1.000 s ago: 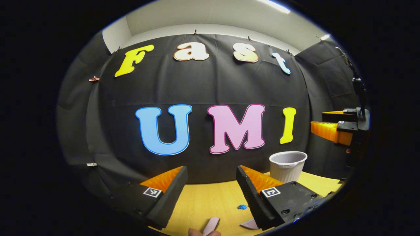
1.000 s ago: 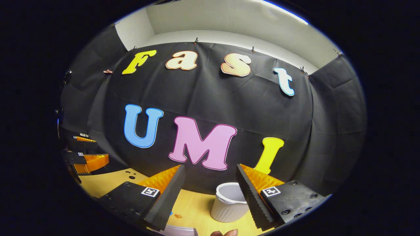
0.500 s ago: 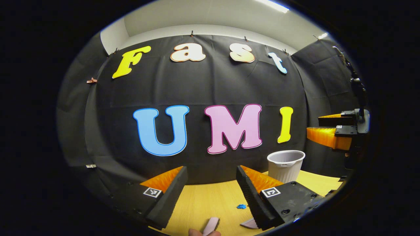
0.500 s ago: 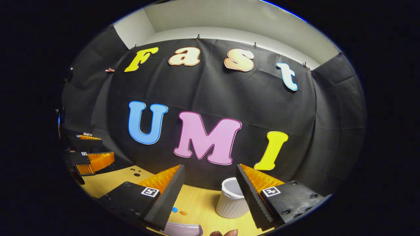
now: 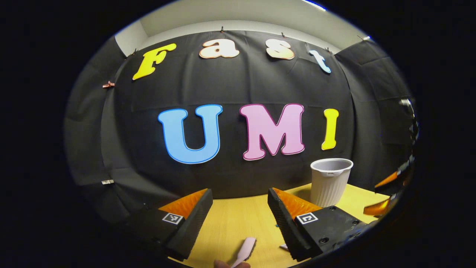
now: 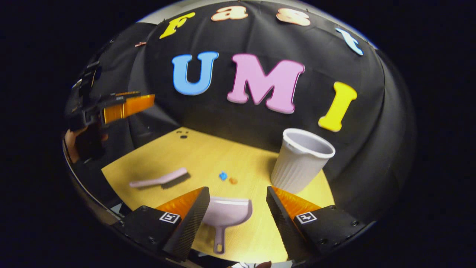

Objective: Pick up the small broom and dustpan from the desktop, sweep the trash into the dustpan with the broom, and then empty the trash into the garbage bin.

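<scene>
The table [image 6: 208, 149] is pale yellow wood, with everything on it well apart. The largest thing on it is the garbage bin [image 6: 301, 160], a white ribbed cup-shaped tub standing upright at the far right, open at the top; in the left gripper view the bin [image 5: 330, 180] stands beyond that gripper's right finger.

Next is the dustpan [image 6: 225, 214], pale pink with a short handle ending in a hanging hole. It lies flat directly below and ahead of the right gripper [image 6: 238, 212], framed between its two fingers, mouth toward the far wall and handle toward the gripper. Its long axis runs in line with the fingers, so the handle lies crosswise to their closing. The right gripper's fingers are spread wide and hold nothing.

The broom [image 6: 160, 179], also pale pink, slim and long, lies flat to the left of the dustpan, its long axis running left to right across the right gripper view. In the left gripper view the broom [image 5: 245, 250] shows low between the fingers of the left gripper [image 5: 240, 216], running nearly along the line they point. That gripper is the nearer one to it; its fingers are wide apart and empty.

Smallest is the trash [image 6: 227, 178]: a blue scrap and an orange scrap side by side, just beyond the dustpan's mouth.
</scene>
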Demonstrator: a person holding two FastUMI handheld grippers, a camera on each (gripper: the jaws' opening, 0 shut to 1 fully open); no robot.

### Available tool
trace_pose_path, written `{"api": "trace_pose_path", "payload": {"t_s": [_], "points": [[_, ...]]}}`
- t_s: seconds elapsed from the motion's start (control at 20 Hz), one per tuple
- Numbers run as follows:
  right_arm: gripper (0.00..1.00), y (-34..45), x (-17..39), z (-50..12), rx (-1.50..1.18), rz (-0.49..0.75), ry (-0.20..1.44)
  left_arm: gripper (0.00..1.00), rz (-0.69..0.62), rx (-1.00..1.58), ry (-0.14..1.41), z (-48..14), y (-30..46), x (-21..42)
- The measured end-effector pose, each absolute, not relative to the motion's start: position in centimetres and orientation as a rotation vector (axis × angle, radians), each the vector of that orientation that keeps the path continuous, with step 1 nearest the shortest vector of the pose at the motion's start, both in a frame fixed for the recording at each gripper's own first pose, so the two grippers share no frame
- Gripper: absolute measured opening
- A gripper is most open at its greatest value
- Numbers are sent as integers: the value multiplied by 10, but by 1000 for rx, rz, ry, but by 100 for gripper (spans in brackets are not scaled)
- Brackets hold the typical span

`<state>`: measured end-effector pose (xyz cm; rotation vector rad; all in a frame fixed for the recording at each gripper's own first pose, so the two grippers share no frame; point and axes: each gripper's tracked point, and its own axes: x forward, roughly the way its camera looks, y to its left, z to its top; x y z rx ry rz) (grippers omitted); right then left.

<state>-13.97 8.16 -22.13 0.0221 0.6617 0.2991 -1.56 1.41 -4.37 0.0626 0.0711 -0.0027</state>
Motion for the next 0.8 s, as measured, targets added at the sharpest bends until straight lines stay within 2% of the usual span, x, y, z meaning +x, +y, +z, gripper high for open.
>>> {"api": "trace_pose_path", "payload": {"t_s": [0.45,0.8], "points": [[96,105,-196,-362,-1,361,1042,95,22,79,111,-64,31,-15],[94,123,-196,-435,2,365,1255,97,48,90,134,-75,41,-22]]}}
